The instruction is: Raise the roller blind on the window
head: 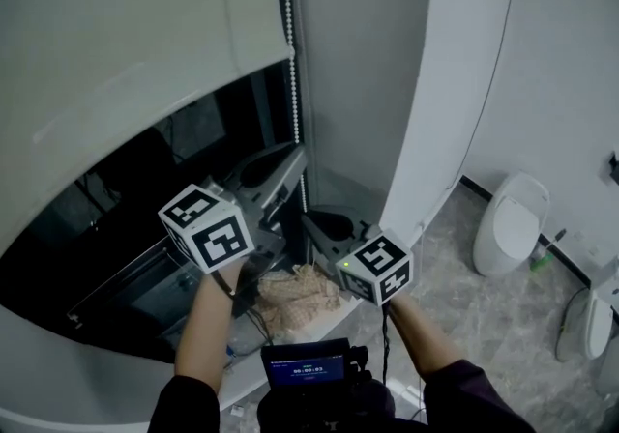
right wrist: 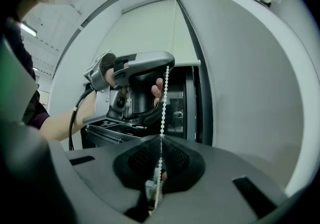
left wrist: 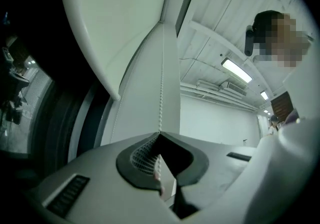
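gripping bead chain (head: 288, 35) beside blind (head: 126, 44) edge

I see the white pillar (head: 455, 83) walling off the right beside the bead chain (head: 287, 25), a crumpled cloth (head: 300, 296) below, and open floor (head: 484, 325) beyond.

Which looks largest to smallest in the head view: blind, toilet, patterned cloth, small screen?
1. blind, by far
2. toilet and patterned cloth: about alike; the cloth is partly hidden
3. small screen, though nearest the camera
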Tool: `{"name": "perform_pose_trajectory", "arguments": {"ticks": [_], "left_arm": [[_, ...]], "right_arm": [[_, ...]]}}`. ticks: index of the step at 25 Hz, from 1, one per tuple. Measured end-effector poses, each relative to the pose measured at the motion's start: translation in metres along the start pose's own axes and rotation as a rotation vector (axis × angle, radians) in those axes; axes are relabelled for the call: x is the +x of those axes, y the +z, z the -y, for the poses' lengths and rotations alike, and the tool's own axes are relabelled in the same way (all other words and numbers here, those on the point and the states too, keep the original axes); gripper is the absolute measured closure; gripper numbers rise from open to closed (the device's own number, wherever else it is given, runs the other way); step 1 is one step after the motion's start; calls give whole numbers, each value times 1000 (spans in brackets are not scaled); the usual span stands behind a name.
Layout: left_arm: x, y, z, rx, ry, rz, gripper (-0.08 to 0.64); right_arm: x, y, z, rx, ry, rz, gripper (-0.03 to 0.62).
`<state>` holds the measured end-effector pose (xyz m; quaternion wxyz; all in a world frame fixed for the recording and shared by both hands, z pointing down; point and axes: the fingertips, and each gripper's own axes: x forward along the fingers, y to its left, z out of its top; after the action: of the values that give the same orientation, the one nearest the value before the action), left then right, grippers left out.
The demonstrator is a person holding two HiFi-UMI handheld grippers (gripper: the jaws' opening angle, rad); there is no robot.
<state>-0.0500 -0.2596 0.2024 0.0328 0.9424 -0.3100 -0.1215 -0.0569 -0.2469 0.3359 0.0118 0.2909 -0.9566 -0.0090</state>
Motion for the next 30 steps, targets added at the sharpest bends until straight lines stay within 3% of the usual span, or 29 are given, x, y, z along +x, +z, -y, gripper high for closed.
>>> {"name": "perform_pose_trajectory", "arguments": {"ticks": [4,8,10,12,13,17,20,24,26,30], "left_arm": [[-10,-47,-5,-24,8,-69,549],[-27,-142,-40,-168,82,-170,549],[-43,-184,-53,-223,129,-215,549],[-59,-217,-57,-266,147,-253,549],[-65,-232,-55,-288,146,-269,549],[-72,-268,-35,-351,121,-295,549],[-65,-271,-27,-340,108,-306,549],[-66,-272,-25,-348,106,-308,549],[-67,-272,-23,-351,105,-307,549],[-66,-268,-18,-324,78,-310,549]], "right_arm": [[2,-50,-10,47,16,-84,581],[-1,-143,-21,167,70,-262,580],[-11,-157,-29,282,143,-257,570],[-17,-132,-20,361,160,-166,520],[-18,-109,-10,354,145,-116,520],[-16,6,12,214,106,70,520],[-9,68,16,94,78,146,520],[0,88,20,33,30,155,523],[2,88,16,40,44,157,572],[-2,86,17,58,45,165,578]]}}
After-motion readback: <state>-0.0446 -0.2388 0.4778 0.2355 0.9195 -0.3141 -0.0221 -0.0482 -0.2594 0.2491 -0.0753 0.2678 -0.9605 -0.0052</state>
